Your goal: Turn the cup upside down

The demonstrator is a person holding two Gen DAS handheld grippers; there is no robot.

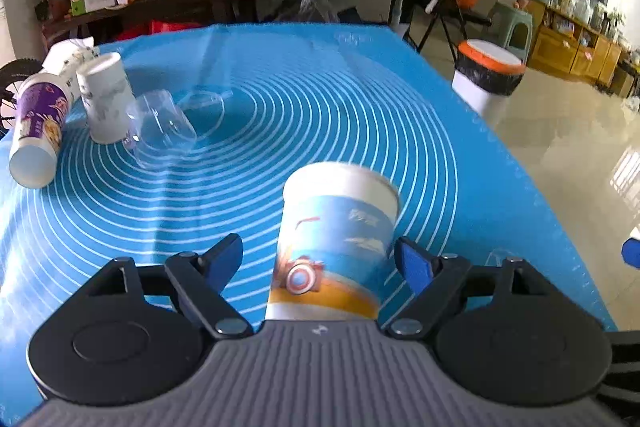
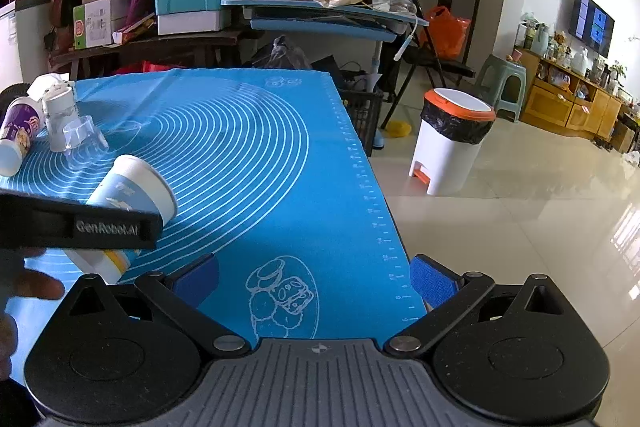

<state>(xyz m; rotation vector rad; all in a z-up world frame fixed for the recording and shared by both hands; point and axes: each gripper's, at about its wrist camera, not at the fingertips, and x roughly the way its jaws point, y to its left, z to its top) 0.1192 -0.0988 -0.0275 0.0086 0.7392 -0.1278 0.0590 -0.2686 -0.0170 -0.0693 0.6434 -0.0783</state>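
Observation:
A blue, white and orange paper cup (image 1: 336, 239) sits between the fingers of my left gripper (image 1: 320, 259), tilted with its white base end away from me. The jaws stand wide; the right pad is near the cup's side and the left pad is apart from it. In the right wrist view the same cup (image 2: 132, 195) leans over the blue mat (image 2: 256, 163), partly hidden by the left gripper's black body (image 2: 76, 227). My right gripper (image 2: 316, 283) is open and empty above the mat's near right edge.
At the mat's left lie a purple-printed cup (image 1: 36, 131) on its side, a white cup (image 1: 106, 99) and a clear plastic cup (image 1: 160, 127). A white bin with an orange rim (image 2: 452, 143) stands on the floor to the right. Cluttered shelves stand behind the table.

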